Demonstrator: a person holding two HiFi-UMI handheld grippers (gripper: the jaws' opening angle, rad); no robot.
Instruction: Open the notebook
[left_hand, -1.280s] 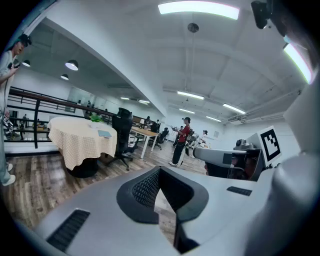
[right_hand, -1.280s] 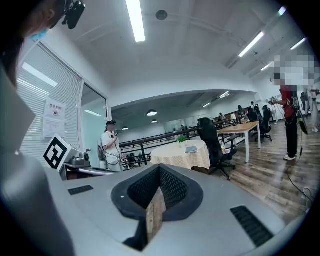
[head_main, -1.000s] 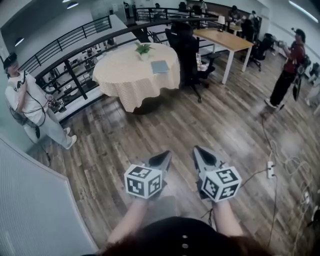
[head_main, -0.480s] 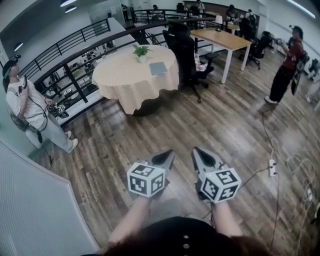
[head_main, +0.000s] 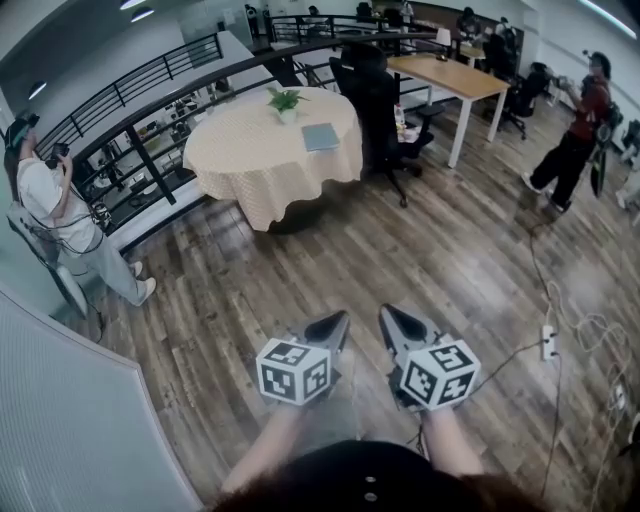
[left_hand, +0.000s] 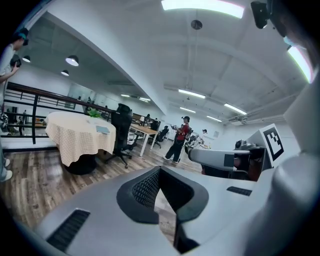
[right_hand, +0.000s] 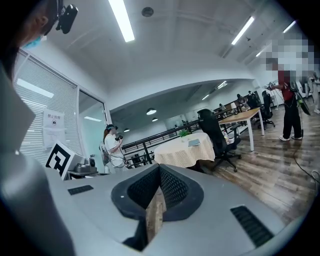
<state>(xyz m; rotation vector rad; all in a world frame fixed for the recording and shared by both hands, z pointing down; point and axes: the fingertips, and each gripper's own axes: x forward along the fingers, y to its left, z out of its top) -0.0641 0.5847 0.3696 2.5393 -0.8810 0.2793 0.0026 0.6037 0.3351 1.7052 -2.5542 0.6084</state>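
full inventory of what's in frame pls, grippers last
table: 1, round, cream cloth, far centre
notebook: 1, grey-blue, on table's right side
plant: 1, green, on table's far side
chair: 1, black, right of table
desk: 1, wood top, far right
railing: 1, black, behind table
left person: 1, white top, by railing
right person: 1, red top, far right
power strip: 1, white, floor at right
left hand-held gripper: 1, grey, shut, empty
right hand-held gripper: 1, grey, shut, empty

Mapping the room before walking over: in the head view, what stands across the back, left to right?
person in white → round table → black office chair → wooden desk → person in red
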